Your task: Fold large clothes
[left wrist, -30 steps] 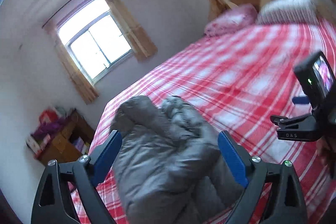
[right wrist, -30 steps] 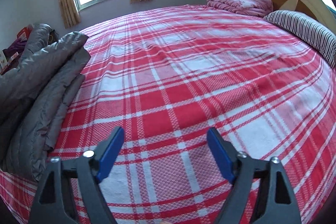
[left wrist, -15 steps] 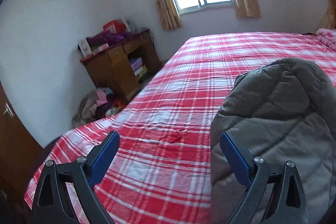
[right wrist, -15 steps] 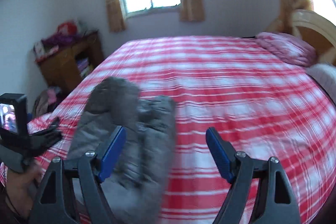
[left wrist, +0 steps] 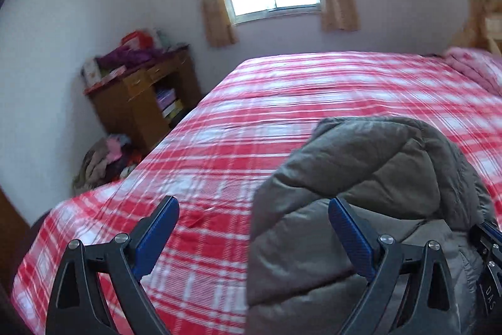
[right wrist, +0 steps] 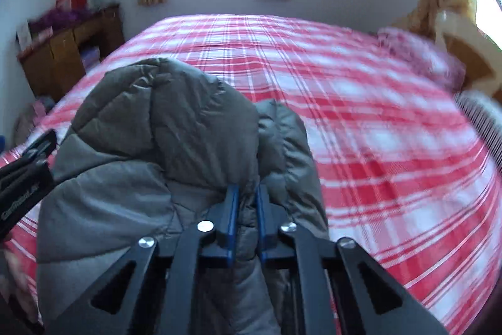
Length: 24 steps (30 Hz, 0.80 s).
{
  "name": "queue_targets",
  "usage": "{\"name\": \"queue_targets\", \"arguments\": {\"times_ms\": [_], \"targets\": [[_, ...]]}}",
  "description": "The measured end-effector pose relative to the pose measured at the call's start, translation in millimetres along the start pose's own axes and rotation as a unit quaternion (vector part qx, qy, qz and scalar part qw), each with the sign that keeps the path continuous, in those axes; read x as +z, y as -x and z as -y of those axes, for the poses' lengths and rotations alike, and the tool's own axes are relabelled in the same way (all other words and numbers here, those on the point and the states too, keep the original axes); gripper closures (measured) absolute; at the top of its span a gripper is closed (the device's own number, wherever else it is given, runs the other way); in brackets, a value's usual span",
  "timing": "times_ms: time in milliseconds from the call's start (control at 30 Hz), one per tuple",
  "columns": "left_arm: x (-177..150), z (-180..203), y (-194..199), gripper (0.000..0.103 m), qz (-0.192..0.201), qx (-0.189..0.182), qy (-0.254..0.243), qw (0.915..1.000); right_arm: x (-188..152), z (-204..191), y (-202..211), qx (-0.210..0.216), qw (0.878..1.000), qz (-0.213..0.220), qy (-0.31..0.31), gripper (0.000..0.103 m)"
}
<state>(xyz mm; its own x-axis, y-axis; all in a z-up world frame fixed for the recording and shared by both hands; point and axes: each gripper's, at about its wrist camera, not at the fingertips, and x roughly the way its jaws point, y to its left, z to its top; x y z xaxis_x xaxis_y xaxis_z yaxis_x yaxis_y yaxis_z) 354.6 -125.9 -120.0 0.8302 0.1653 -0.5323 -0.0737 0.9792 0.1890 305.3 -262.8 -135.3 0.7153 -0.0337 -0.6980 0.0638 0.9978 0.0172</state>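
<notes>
The right gripper (right wrist: 246,203) points down at a slant with its blue pads (right wrist: 232,209) pinched close together on a fold of the grey padded jacket (right wrist: 150,127) — while the left gripper (left wrist: 254,228), just beside that jacket, holds its own pads wide apart, gripping nothing.

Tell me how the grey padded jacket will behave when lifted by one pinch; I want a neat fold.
The jacket will probably sag and drape: it bulges in soft quilted puffs around the right gripper, which is shut on a fold of it. Its smooth, slightly shiny shell may slip. It looks light for its bulk. The open left gripper could support the hanging side.
</notes>
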Motion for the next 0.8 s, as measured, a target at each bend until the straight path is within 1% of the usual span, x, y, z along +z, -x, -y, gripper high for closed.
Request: {"name": "queue_targets", "arguments": {"times_ms": [67,100,133,233,300,400,433,467,500,533,567,633,700,733,767,800], "targets": [[-5,24,-1,0.007,0.004,0.0,-0.032,0.9995,-15,22,-3,-0.006,0.999,0.002,-0.032,0.094],[-7,32,-2,0.007,0.007,0.002,-0.044,0.999,-22,31,-8,-0.009,0.999,-0.003,-0.047,0.095],[-10,40,-3,0.007,0.01,-0.001,-0.054,0.9985,-27,39,-14,-0.011,0.998,-0.011,-0.061,0.1],[-18,62,-4,0.007,0.02,0.001,-0.072,0.9972,-46,63,-37,-0.013,0.995,-0.035,-0.093,0.1],[-20,73,-5,0.007,0.022,0.009,-0.089,0.9957,-54,71,-41,-0.013,0.995,-0.029,-0.098,0.1],[-21,78,-7,0.007,0.022,0.013,-0.098,0.9948,-54,80,-34,-0.007,0.994,-0.027,-0.11,0.099],[-21,78,-7,0.007,0.021,0.012,-0.097,0.995,-51,86,-27,-0.001,0.992,-0.024,-0.121,0.092],[-22,78,-8,0.007,0.019,0.009,-0.093,0.9954,-45,91,-18,-0.001,0.992,-0.017,-0.129,0.087],[-22,76,-12,0.007,0.018,0.006,-0.091,0.9957,-36,92,-16,-0.004,0.992,-0.01,-0.13,0.085],[-22,75,-12,0.007,0.017,0.005,-0.09,0.9958,-27,93,-4,-0.01,0.992,0.006,-0.126,0.081],[-22,76,-11,0.007,0.017,0.004,-0.09,0.9958,-19,92,4,-0.014,0.992,0.017,-0.122,0.08],[-21,76,-9,0.007,0.017,-0.014,-0.087,0.9959,3,80,31,-0.017,0.993,0.05,-0.103,0.08],[-17,72,-8,0.007,0.016,-0.017,-0.085,0.9961,20,64,44,0.001,0.994,0.072,-0.083,0.08],[-15,65,-7,0.006,0.013,-0.014,-0.073,0.9971,26,52,44,0.016,0.994,0.075,-0.072,0.08],[-12,55,-6,0.006,0.014,-0.006,-0.054,0.9984,30,43,39,0.037,0.995,0.071,-0.066,0.075],[-11,46,-5,0.006,0.015,-0.001,-0.037,0.9992,31,37,33,0.046,0.995,0.068,-0.061,0.073]]}}
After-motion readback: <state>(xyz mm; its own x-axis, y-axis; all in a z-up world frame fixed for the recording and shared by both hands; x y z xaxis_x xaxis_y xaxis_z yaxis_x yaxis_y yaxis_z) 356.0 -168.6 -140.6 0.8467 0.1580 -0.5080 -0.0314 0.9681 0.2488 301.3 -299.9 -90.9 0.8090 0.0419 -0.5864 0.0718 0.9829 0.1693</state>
